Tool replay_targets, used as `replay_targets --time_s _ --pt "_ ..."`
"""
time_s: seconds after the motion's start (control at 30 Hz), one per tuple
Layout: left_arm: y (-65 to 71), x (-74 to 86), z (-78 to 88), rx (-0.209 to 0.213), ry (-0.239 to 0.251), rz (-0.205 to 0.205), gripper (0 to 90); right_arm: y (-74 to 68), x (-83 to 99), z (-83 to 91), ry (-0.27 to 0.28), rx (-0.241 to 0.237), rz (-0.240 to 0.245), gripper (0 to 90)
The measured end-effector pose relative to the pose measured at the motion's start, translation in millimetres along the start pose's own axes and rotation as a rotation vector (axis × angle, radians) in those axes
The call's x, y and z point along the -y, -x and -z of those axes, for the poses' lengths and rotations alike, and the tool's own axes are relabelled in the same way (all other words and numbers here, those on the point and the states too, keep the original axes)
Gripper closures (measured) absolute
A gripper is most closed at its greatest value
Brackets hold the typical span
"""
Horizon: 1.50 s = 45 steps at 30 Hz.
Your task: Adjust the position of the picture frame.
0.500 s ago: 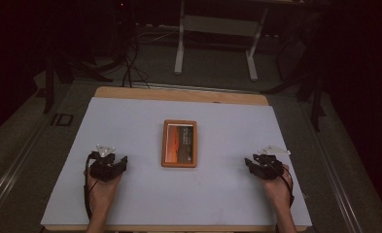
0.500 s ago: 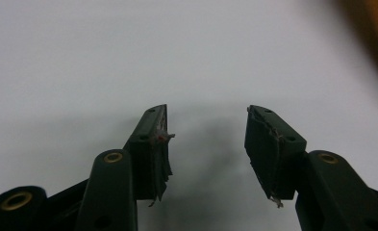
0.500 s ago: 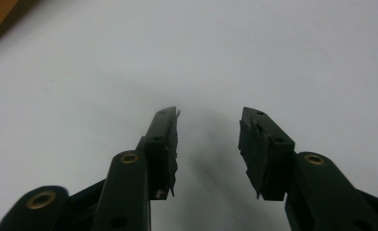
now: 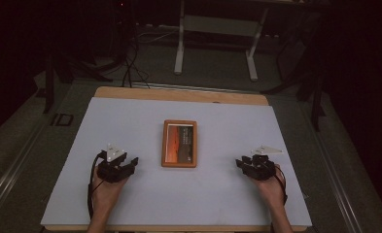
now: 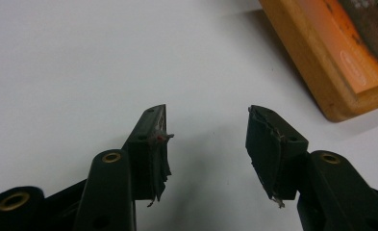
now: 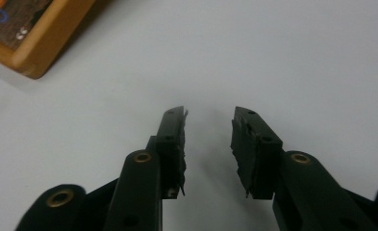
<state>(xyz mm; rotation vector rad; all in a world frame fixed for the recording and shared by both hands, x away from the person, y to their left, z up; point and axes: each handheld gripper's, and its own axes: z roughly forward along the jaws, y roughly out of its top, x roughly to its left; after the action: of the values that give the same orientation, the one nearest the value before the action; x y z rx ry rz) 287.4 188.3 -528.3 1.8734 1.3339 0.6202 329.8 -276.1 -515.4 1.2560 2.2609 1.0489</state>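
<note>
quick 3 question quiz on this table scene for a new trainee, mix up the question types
1. True or false: the left gripper holds the wooden tray.
2. Which surface does the tray lie on? A) bare floor B) white table cover C) a shelf
3. Fill in: the tray lies ____ the left gripper and the right gripper.

Key: 1 false, its jaws stand open with nothing between them. 2 B. 3 between.

The box [image 4: 179, 143] is orange-brown wood with an orange and dark label; the table [image 4: 227, 194] white; gripper fingers [image 5: 150, 144] black.
</note>
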Motion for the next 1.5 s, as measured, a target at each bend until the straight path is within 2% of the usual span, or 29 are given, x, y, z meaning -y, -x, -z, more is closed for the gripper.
replay_targets --time_s 0.03,0.07,0.13,0.23,0.27,0.3,0.4,0.43,0.47,0.5,0.67,0.7,0.73,0.77,0.83,0.93,0.97,1.0,1.03,1.1,1.17,1.27,1.33,1.5 --pt "0.9 -0.1 -0.9 0.002 -0.010 -0.009 49.6 -2.4 -0.9 -1.4 0.007 -0.043 -0.011 66.6" --pt "2.2 -0.3 -2.3 0.015 -0.015 -0.013 49.8 -4.5 -2.3 -1.7 0.011 -0.061 -0.014 67.0" --pt "2.6 -0.4 -2.3 0.023 -0.015 -0.014 49.9 -8.2 -4.2 -2.4 0.021 -0.073 -0.004 67.6" --pt "2.0 -0.7 -1.8 0.089 -0.010 0.026 49.9 -17.3 -6.8 -3.4 0.027 -0.090 0.020 68.3" --pt "2.0 -0.7 -1.8 0.089 -0.010 0.026 50.0 -19.6 -7.2 -3.6 0.027 -0.091 0.026 68.4" --pt "1.2 -1.0 -1.3 0.122 -0.004 0.054 50.4 -23.3 -7.7 -4.5 0.029 -0.094 0.038 68.6" --pt "3.0 -1.3 -1.2 0.135 -0.007 0.039 51.0 -27.8 -8.4 -5.9 0.029 -0.095 0.051 70.5" --pt "5.1 -1.7 -1.4 0.156 -0.009 0.034 51.3 -32.2 -9.0 -7.8 0.026 -0.104 0.061 72.3" --pt "5.1 -1.7 -1.4 0.156 -0.009 0.034 51.4 -32.2 -9.0 -7.8 0.026 -0.104 0.061 72.3" --pt "6.8 -2.6 -1.8 0.180 -0.005 0.035 51.6 -37.2 -9.5 -10.4 0.021 -0.108 0.073 74.1" --pt "11.5 -6.0 -3.7 0.197 -0.016 0.009 51.8 -45.2 -11.3 -12.8 0.021 -0.114 0.081 79.3" --pt "14.4 -7.8 -4.1 0.210 -0.015 -0.003 51.8 -50.1 -14.4 -13.9 0.023 -0.116 0.100 83.6" --pt "14.4 -7.8 -4.1 0.210 -0.015 -0.003 51.8 -50.1 -14.4 -13.9 0.023 -0.116 0.100 83.6" --pt "17.1 -9.8 -4.9 0.215 -0.019 -0.018 51.7 -54.5 -18.2 -14.2 0.035 -0.111 0.121 88.5" --pt "19.3 -12.4 -6.7 0.228 -0.023 -0.024 51.5 -58.2 -22.0 -14.7 0.048 -0.107 0.128 89.7" --pt "20.5 -15.0 -8.3 0.231 -0.027 -0.031 50.9 -62.1 -26.7 -16.1 0.060 -0.112 0.139 89.9" --pt "20.2 -17.0 -10.8 0.249 -0.022 -0.024 50.7 -65.6 -31.6 -18.6 0.068 -0.112 0.150 90.0" --pt "20.2 -17.0 -10.8 0.249 -0.022 -0.024 50.3 -65.6 -31.6 -18.6 0.068 -0.112 0.150 90.0" --pt "20.3 -19.5 -13.8 0.257 -0.037 -0.025 50.0 -68.9 -36.4 -22.9 0.067 -0.115 0.159 90.0" --pt "20.8 -21.1 -14.5 0.257 -0.043 -0.029 49.5 -72.6 -40.8 -27.9 0.066 -0.122 0.171 90.0" --pt "21.3 -25.1 -16.0 0.274 -0.040 -0.027 49.1 -77.7 -45.4 -33.4 0.063 -0.131 0.188 90.0" --pt "21.8 -29.8 -18.5 0.289 -0.029 -0.023 49.0 -82.1 -48.4 -37.7 0.062 -0.138 0.197 90.0" --pt "23.2 -34.9 -22.9 0.297 -0.042 -0.026 48.0 -90.7 -52.7 -44.5 0.057 -0.150 0.216 89.9" --pt "27.8 -40.6 -29.6 0.308 -0.040 -0.028 46.0 -97.8 -55.5 -52.4 0.055 -0.162 0.230 89.9"
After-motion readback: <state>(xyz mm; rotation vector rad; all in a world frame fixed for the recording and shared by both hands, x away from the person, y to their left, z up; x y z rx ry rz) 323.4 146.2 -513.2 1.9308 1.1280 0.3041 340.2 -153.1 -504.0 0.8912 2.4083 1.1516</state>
